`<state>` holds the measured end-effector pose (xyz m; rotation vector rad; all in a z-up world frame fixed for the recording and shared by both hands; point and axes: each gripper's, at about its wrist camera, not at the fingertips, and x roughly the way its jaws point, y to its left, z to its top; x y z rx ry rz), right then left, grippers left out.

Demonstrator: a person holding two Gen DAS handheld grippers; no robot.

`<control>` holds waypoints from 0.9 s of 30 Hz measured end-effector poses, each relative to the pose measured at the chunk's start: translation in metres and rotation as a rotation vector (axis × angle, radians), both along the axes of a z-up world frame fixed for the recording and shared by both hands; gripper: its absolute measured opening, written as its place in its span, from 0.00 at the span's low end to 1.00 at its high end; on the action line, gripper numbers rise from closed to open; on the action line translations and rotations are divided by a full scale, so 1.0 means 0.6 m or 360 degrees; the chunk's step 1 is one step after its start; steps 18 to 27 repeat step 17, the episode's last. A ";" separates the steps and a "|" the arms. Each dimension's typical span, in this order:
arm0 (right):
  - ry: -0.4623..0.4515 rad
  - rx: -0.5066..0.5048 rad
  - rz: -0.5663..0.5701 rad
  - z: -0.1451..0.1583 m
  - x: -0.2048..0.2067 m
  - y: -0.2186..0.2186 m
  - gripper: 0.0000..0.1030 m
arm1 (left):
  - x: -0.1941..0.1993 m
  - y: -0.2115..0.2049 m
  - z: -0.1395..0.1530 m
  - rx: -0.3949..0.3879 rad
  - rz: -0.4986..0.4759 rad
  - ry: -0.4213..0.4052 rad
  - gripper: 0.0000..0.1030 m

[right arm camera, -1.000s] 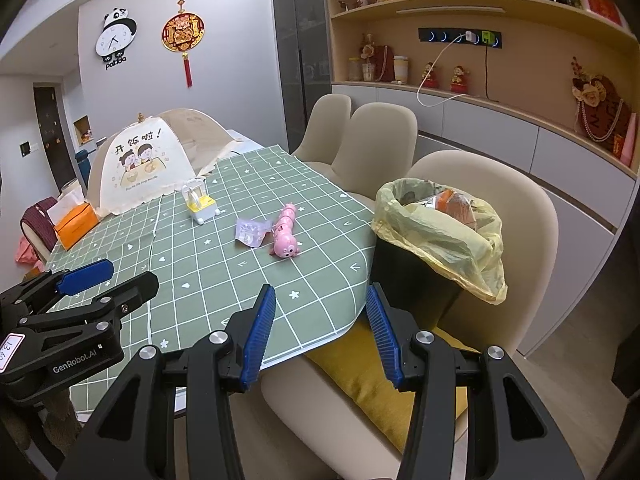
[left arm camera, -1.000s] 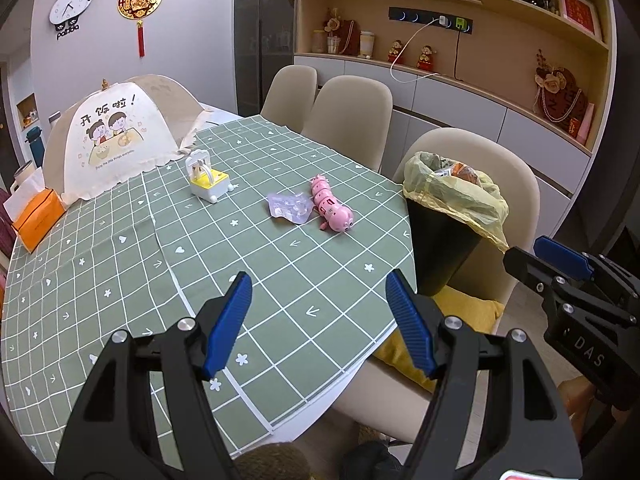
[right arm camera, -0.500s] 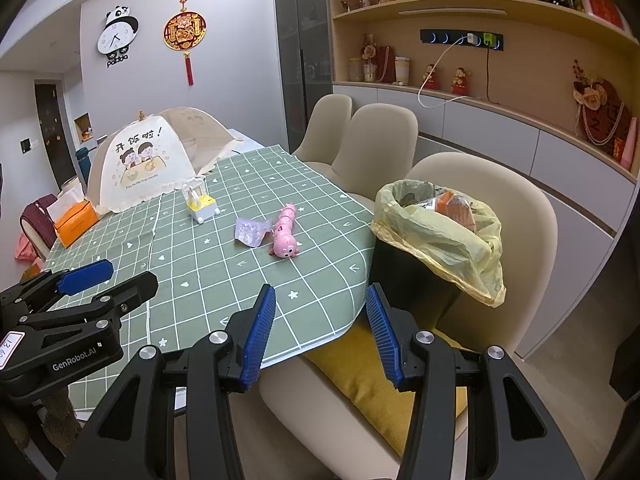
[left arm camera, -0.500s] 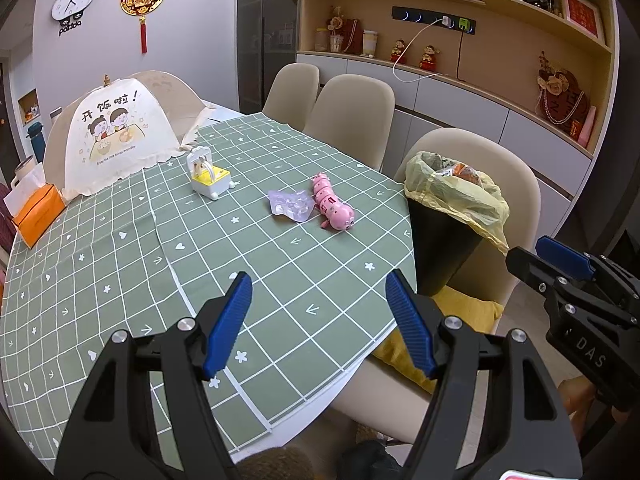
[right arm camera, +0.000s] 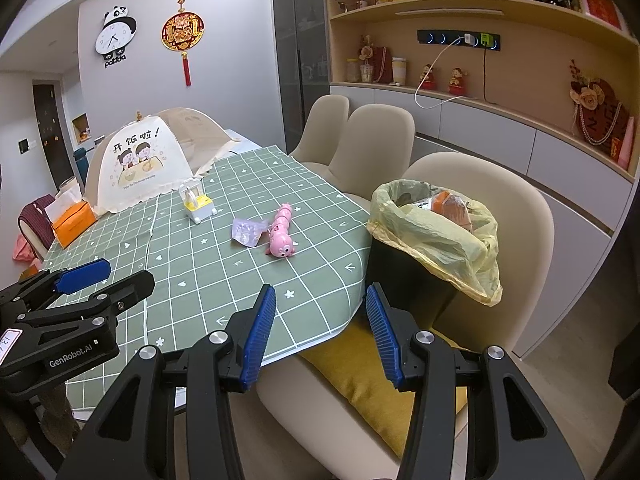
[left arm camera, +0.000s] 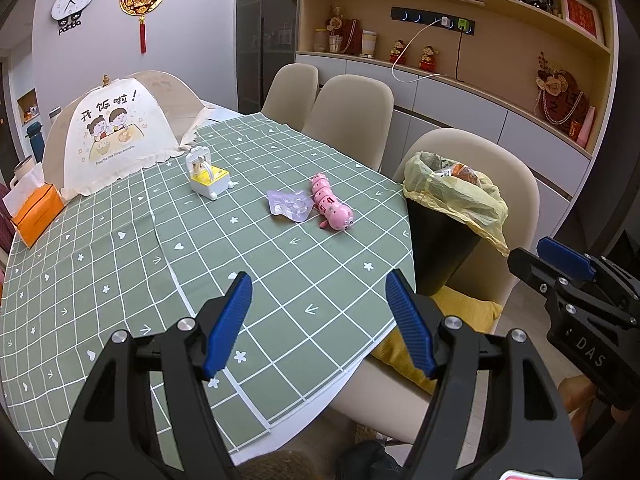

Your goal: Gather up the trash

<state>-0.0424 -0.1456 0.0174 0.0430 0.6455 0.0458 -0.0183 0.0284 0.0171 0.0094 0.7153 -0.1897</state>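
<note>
— Wrapper [left arm camera: 289,205], where is it?
— On the bench [left arm camera: 120,264], well ahead of the left gripper [left arm camera: 319,317] jaws, touching the pink toy [left arm camera: 332,209].
— Jaws?
— Both pairs apart, empty; bin [right arm camera: 428,248] beside the right gripper [right arm camera: 320,330].

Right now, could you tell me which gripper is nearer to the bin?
Right. The right gripper hangs just off the table edge, close beside the bin; the left gripper is over the table, farther from it.
</note>
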 end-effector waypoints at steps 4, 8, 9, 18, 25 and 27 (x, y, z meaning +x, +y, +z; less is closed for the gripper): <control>0.0000 0.0000 -0.0001 0.000 0.000 0.001 0.44 | 0.000 0.001 -0.002 -0.0019 -0.0002 0.0009 0.64; 0.0005 -0.0004 -0.0001 -0.004 -0.001 -0.002 0.44 | 0.006 0.011 -0.006 -0.0040 0.0031 0.0022 0.64; 0.0007 -0.0005 -0.0001 -0.006 0.000 -0.002 0.44 | 0.007 0.014 -0.008 -0.0042 0.0037 0.0029 0.64; 0.0107 -0.0025 0.0190 -0.030 0.063 0.036 0.44 | 0.088 0.188 -0.080 -0.0036 0.0440 0.0246 0.64; 0.0107 -0.0025 0.0190 -0.030 0.063 0.036 0.44 | 0.088 0.188 -0.080 -0.0036 0.0440 0.0246 0.64; 0.0107 -0.0025 0.0190 -0.030 0.063 0.036 0.44 | 0.088 0.188 -0.080 -0.0036 0.0440 0.0246 0.64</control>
